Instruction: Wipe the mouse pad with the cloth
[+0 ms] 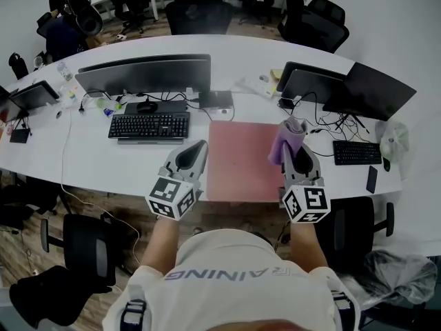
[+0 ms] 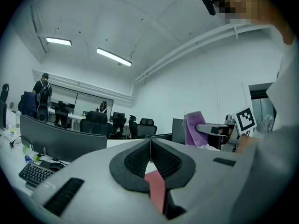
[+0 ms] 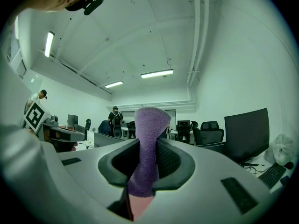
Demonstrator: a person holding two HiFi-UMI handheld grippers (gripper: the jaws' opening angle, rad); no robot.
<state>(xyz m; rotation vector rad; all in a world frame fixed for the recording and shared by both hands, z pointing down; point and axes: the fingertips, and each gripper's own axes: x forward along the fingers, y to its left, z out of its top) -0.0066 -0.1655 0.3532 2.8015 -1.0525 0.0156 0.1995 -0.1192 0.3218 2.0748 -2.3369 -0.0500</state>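
A pink mouse pad (image 1: 242, 158) lies flat on the white desk (image 1: 96, 164) in front of me. My right gripper (image 1: 298, 138) hovers over the pad's right edge, shut on a purple cloth (image 1: 286, 139) that sticks up from its jaws; the same cloth (image 3: 148, 148) fills the middle of the right gripper view. My left gripper (image 1: 195, 149) hangs just left of the pad, raised off the desk. Its jaws meet at the tips with nothing between them (image 2: 150, 141), and a strip of pink pad (image 2: 157, 188) shows below.
A black keyboard (image 1: 149, 125) and a wide monitor (image 1: 145, 73) sit left of the pad. To the right stand two dark monitors (image 1: 344, 87), a second keyboard (image 1: 356, 152) and tangled cables (image 1: 329, 124). Office chairs (image 1: 313, 21) line the desk's far side.
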